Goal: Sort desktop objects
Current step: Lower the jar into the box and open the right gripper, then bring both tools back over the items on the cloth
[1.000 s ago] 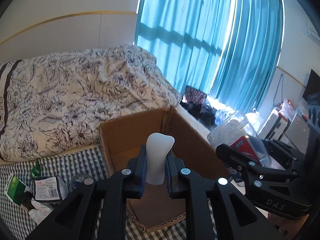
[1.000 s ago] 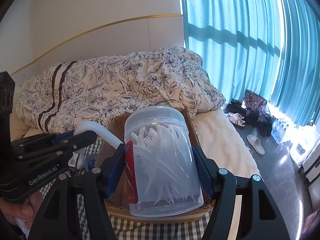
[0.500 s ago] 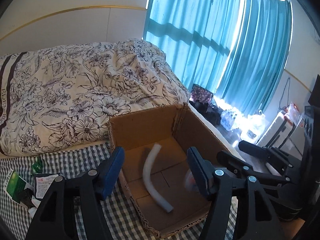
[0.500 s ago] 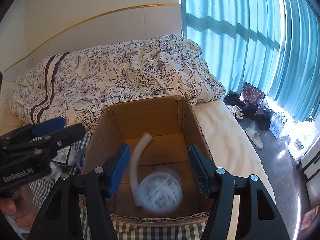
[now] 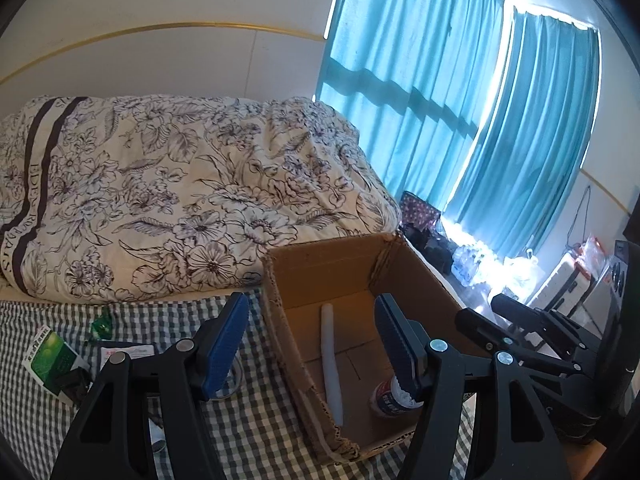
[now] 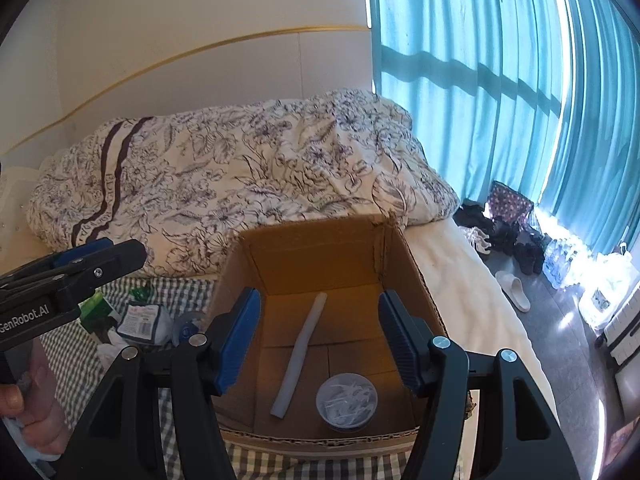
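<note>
An open cardboard box (image 5: pixel 320 268) (image 6: pixel 312 248) stands on a checked cloth. On its floor lie a white curved tube (image 5: pixel 331 360) (image 6: pixel 299 354) and a clear jar of white picks (image 6: pixel 346 406) (image 5: pixel 391 398). My left gripper (image 5: pixel 310 344) hangs open above the box's left wall, nothing between its blue pads. My right gripper (image 6: pixel 319 342) hangs open above the box, empty, with the jar below it. The right gripper also shows in the left wrist view at the right (image 5: pixel 520 328); the left gripper shows in the right wrist view at the left (image 6: pixel 72 272).
Left of the box on the checked cloth (image 5: pixel 256 432) lie a green packet (image 5: pixel 50 354), a white-labelled pouch (image 6: pixel 142 320), a small green bottle (image 5: pixel 101 326) and a tape roll (image 6: pixel 188 328). A flowered quilt (image 5: pixel 180 192) lies behind. A hand (image 6: pixel 28 412) holds the left gripper.
Both grippers opened and let go: the tube dropped from the left, the jar from the right. Both now rest on the box floor, the jar upright. Both grippers rose a little.
</note>
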### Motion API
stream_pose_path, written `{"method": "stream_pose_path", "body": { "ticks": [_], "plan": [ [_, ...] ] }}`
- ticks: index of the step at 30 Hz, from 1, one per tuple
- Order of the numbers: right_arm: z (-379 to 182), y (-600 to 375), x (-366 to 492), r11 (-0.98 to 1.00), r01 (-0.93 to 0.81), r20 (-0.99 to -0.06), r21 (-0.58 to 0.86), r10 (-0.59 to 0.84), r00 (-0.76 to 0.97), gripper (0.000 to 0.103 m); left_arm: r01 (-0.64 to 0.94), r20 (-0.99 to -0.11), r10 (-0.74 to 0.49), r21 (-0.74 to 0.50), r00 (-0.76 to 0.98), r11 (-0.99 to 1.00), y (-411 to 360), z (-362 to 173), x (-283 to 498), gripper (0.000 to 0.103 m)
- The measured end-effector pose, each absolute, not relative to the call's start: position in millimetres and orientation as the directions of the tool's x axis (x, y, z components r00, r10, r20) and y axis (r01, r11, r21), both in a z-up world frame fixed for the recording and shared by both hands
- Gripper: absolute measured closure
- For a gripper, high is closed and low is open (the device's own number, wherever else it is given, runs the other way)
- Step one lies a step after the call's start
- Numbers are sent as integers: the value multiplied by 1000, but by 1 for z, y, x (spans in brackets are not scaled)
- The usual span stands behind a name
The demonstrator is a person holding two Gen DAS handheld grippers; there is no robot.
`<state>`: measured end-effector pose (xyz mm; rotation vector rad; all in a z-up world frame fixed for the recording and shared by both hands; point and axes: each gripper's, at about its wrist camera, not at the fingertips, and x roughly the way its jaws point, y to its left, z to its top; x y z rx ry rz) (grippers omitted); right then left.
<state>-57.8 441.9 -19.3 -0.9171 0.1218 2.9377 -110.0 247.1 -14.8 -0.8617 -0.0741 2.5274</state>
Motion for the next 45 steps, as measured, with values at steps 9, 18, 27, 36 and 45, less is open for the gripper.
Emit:
{"method": "stream_pose_path", "body": {
  "ticks": [9,18,27,36,45],
  "plan": [
    [21,409,-34,-998,-47,-467,51,18,-884,42,-385,-496,430,-197,-754,-902,205,20,-86,35],
    [58,367,-9,-999,16,-369,47,-32,-929,42,-338,-429,381,-174,-819,-925,153,53,-54,35],
    [72,315,2,-993,104,-332,49,-115,-936,42,-240,-375,279,-146,-884,-960,82,73,-26,35],
    [73,266,8,-984,173,-322,49,-180,-930,33,-129,-359,178,-158,-916,-979,4,81,-9,35],
    [67,233,11,-976,215,-335,40,-216,-917,14,-56,-357,115,-171,-927,-984,-48,75,5,23]
  ]
}}
